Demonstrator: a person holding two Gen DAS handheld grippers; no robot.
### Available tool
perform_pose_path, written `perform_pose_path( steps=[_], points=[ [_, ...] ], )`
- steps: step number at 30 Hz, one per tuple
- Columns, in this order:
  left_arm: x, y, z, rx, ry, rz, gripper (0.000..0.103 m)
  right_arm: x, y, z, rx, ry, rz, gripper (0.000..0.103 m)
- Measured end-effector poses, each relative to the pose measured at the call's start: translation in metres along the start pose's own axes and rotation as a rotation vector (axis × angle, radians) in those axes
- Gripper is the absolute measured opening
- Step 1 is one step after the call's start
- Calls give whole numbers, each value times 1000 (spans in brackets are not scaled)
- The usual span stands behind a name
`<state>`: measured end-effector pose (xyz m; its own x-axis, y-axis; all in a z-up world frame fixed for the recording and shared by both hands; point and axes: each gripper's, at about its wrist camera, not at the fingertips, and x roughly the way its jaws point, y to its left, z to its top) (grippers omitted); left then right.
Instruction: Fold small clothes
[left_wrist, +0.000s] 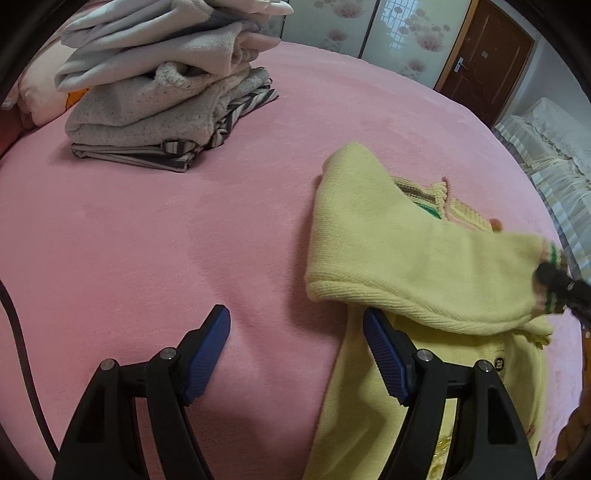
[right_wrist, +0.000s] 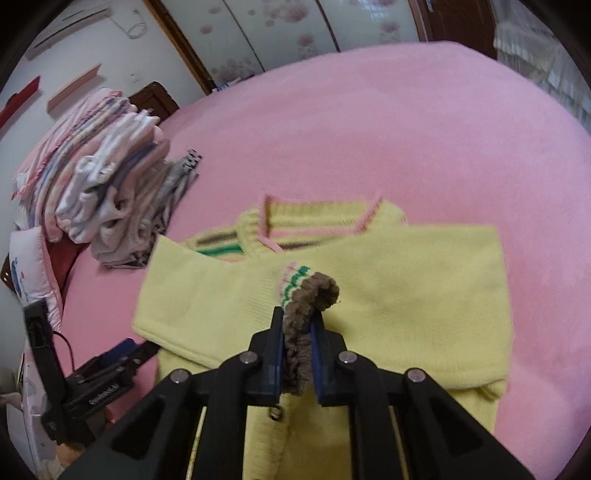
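A small yellow knit sweater (right_wrist: 424, 295) lies on the pink bed, its striped collar (right_wrist: 317, 221) at the far side. My right gripper (right_wrist: 299, 321) is shut on the brown cuff (right_wrist: 314, 291) of the left sleeve and holds that sleeve across the sweater's body. In the left wrist view the sweater (left_wrist: 369, 236) lies at the right and the right gripper (left_wrist: 557, 282) shows at the cuff. My left gripper (left_wrist: 295, 328) is open and empty, low over the bed at the sweater's left edge. It also shows in the right wrist view (right_wrist: 122, 350).
A tall stack of folded clothes (left_wrist: 159, 99) stands on the pink bed cover (left_wrist: 147, 240) at the far left; it also shows in the right wrist view (right_wrist: 110, 184). A pillow (right_wrist: 33, 269) lies at the left. A brown door (left_wrist: 484, 59) and a sofa (left_wrist: 546, 166) are beyond the bed.
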<state>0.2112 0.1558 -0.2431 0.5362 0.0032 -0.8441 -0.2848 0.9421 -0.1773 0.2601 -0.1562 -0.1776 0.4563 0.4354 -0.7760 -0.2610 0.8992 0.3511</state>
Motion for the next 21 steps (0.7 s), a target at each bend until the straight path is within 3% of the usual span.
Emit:
perform_pose_path(
  steps=[7,11,16,21],
  points=[
    [4,-15,13,-15,-19,-38,73,-61,26,43,-47,-169,29,11],
    [11,-28,22,-9,-29,-39,73,-76,28,54,-74,-215,-5,11],
    [16,-33,24,-10,-34,6,72,-71,9,50,-45,-182,-49,11],
    [18,-29,21,-6,-7,38,55,-46,-29,34,2,-111,-95,11]
  ],
)
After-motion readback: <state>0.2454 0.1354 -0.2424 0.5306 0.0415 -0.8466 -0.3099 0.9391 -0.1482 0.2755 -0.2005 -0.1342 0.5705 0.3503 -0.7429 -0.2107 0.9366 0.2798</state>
